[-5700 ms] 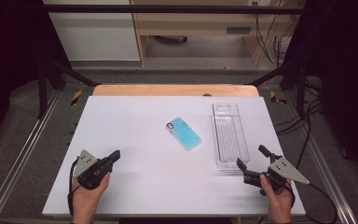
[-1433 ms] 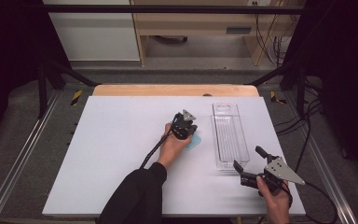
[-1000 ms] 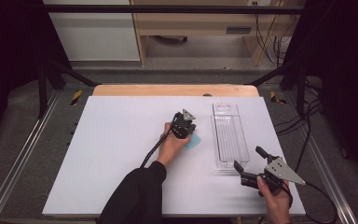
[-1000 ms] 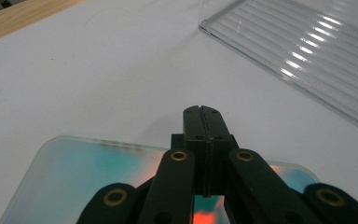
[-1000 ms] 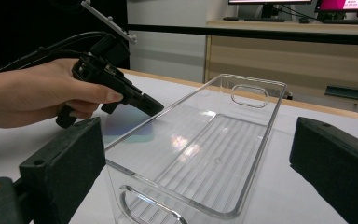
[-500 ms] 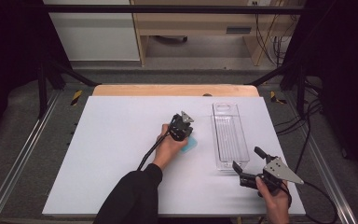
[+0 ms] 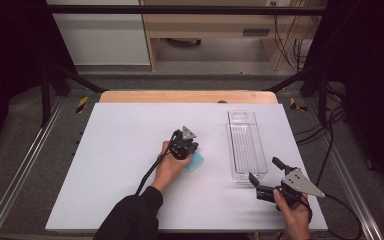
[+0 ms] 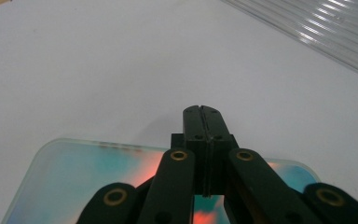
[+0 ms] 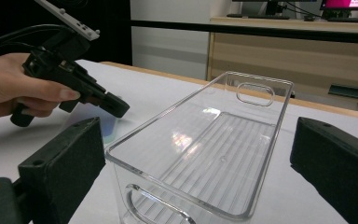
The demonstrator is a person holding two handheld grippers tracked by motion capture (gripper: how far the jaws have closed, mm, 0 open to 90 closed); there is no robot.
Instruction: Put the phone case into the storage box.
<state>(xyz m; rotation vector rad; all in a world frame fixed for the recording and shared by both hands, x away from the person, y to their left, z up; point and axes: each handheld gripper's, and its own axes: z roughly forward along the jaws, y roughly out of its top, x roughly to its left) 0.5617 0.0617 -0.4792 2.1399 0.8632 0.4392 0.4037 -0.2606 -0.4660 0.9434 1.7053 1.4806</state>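
Note:
A light-blue phone (image 7: 195,161) lies flat on the white table (image 7: 120,150), left of a clear plastic tray (image 7: 232,145). My left gripper (image 7: 189,148) is over the phone, jaws shut with nothing between them. In the left gripper view its tips (image 8: 204,112) rest at the far edge of the phone (image 8: 65,177); whether they touch it I cannot tell. My right gripper (image 7: 264,169) stands open at the tray's near end. In the right gripper view its jaws (image 9: 198,154) flank the tray (image 9: 191,100), apart from it, with the left gripper (image 9: 116,105) and phone (image 9: 106,127) beyond.
The tray (image 8: 335,28) is empty and lies lengthwise at the table's right. A wooden strip (image 7: 187,96) runs along the far table edge. Metal frame rails (image 7: 20,170) and cables (image 7: 330,125) border the sides. A wide white stretch extends left of the phone.
The left gripper, first at the near left corner, reached the phone. In the last half second it slid left and nearer, and the phone shifted the same way. The right gripper barely moved.

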